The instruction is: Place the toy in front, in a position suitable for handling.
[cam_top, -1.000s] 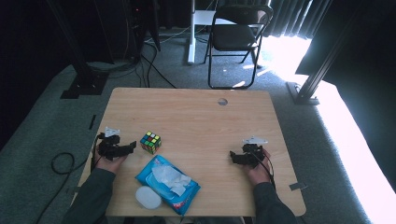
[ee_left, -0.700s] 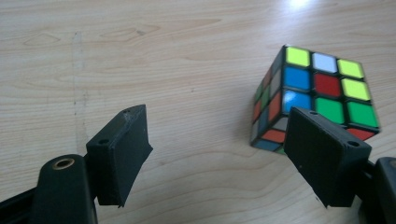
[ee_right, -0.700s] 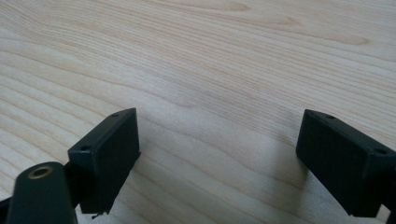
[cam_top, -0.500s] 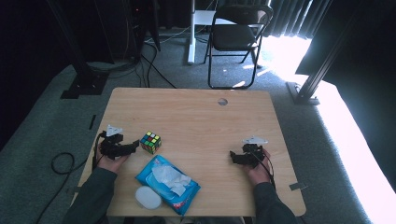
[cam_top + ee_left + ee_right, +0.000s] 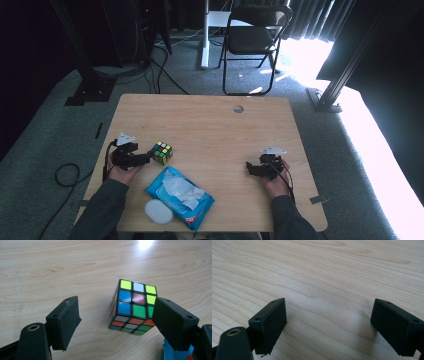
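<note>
Advanced toward the Rubik's cube (image 5: 162, 152), your left gripper (image 5: 116, 322) brackets it with jaws wide, ungripped; right gripper (image 5: 251, 169) idles, empty and agape.

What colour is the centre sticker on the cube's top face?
Red, on the cube; the left gripper view shows it best, between that gripper's open jaws.

The right claw (image 5: 329, 325) hangs low over bare worktop (image 5: 332, 272), its two black jaws rising from the bottom of the view and standing wide apart. Nothing sits between them, just pale wood whose grain runs slantwise across the view. Each jaw throws a soft shadow on the wood just beside it, and small screw holes show on their top faces.
</note>
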Tool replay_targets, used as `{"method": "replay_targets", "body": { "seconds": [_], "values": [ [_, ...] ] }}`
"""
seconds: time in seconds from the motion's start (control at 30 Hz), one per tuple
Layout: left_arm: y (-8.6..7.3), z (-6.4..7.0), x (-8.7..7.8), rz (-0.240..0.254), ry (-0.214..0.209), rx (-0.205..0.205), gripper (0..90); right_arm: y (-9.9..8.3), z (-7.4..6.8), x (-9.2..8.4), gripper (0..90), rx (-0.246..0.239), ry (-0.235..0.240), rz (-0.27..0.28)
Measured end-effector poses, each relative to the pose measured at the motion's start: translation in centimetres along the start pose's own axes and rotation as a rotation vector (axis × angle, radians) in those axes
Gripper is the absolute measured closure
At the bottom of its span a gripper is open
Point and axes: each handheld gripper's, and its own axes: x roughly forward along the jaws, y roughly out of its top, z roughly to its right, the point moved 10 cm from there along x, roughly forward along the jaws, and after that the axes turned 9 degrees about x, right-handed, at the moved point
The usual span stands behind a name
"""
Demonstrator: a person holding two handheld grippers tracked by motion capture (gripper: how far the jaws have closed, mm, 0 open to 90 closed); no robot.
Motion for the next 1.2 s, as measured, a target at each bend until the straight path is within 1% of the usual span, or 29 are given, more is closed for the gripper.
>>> {"method": "replay_targets", "body": {
  "seconds": [0.1,0.13,0.23,0.27,0.53,0.6,0.63,0.77,0.97,1.1,1.2],
  "values": [
    [-0.1,0.4,0.3,-0.005,-0.012,0.009,22.2,0.0,0.0,0.0,13.0,0.000,0.000,0.000],
    [0.0,0.7,0.5,-0.007,-0.019,0.015,22.2,0.0,0.0,0.0,13.0,0.000,0.000,0.000],
    [0.0,1.0,0.7,-0.006,-0.029,0.016,21.2,0.0,0.0,0.0,13.0,0.000,0.000,0.000],
    [0.0,1.2,0.9,-0.008,-0.038,0.022,21.2,0.0,0.0,0.0,13.0,0.000,0.000,0.000],
    [-0.3,1.6,1.6,-0.020,-0.041,0.033,20.1,0.0,0.0,0.0,13.0,0.000,0.000,0.000],
    [-0.4,1.9,1.9,-0.024,-0.046,0.041,19.8,0.0,0.0,0.0,13.0,0.000,0.000,0.000],
    [-0.4,2.0,2.1,-0.029,-0.042,0.043,19.2,0.0,0.0,0.0,13.0,0.000,0.000,0.000],
    [-0.5,2.2,2.4,-0.027,-0.050,0.033,19.0,0.0,0.0,0.0,13.0,0.000,0.000,0.000],
    [-0.6,2.5,2.9,-0.028,-0.061,0.045,18.9,0.0,0.0,0.0,13.0,0.000,0.000,0.000],
    [-1.0,2.6,3.5,-0.041,-0.068,0.044,18.9,0.0,0.0,0.0,13.0,0.000,0.000,0.000],
    [-1.1,2.7,3.9,-0.046,-0.065,0.046,18.9,0.0,0.0,0.0,13.0,0.000,0.000,0.000]
  ]
}}
